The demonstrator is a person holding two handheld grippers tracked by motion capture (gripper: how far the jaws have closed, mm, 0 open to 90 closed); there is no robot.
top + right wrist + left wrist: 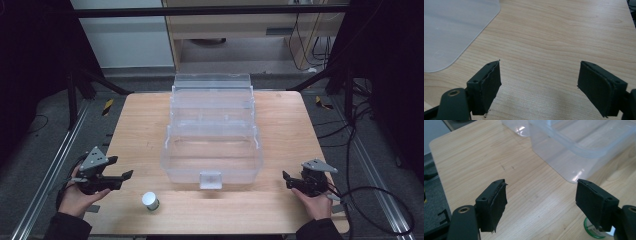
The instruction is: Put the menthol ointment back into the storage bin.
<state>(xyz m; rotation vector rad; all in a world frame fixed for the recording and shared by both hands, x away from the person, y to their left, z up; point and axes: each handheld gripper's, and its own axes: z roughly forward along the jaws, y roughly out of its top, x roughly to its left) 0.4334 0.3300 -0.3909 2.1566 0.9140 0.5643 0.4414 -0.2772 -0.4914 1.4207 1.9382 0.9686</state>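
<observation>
Two grippers hover low over the worktop, one at each near corner. Left gripper: fingers spread wide, released, nothing between them but bare wood. Just off its right-hand finger, down low, sits the small white-capped bottle, peeking green-rimmed from behind that finger in the left gripper view — near, but not touched. Ahead of those fingers, slightly to the right, stands the clear plastic bin, lid tipped up at the far side. Right gripper: fingers also wide apart, released, over plain wood, with the bin's frosted corner ahead and to their left, well apart.
</observation>
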